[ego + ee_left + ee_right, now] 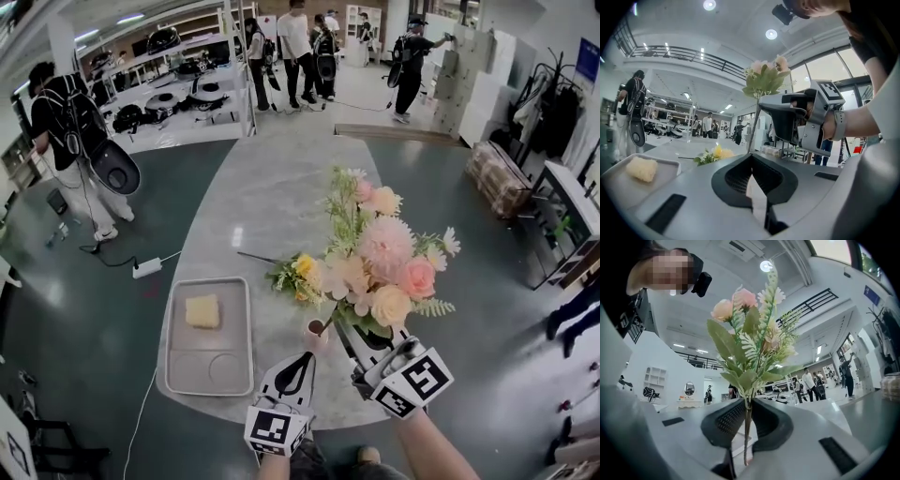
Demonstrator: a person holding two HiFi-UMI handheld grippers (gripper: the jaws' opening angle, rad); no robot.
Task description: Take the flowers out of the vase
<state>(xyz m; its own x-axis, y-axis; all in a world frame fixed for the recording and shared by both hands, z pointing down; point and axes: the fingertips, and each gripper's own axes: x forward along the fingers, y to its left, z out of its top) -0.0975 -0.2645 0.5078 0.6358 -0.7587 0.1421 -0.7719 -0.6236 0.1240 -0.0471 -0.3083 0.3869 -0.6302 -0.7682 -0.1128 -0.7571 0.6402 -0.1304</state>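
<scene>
A bouquet (384, 258) of pink and peach flowers with green leaves hangs over the near part of the grey table (262, 187). My right gripper (359, 349) is shut on its stems, which run upright between the jaws in the right gripper view, under the bouquet (750, 343). One thin stem slants down to a small pale vase (316, 328). My left gripper (313, 350) is shut at that vase, with a pale sliver pinched in its jaws (757, 192). The left gripper view shows the bouquet (766, 77) and the right gripper (787, 117) just above and beyond.
A bunch of yellow flowers (300, 274) lies on the table behind the vase. A grey tray (178, 375) at the left holds a yellow sponge (202, 310). The table's near edge runs just under both grippers. People stand far off, one (70, 141) at the left.
</scene>
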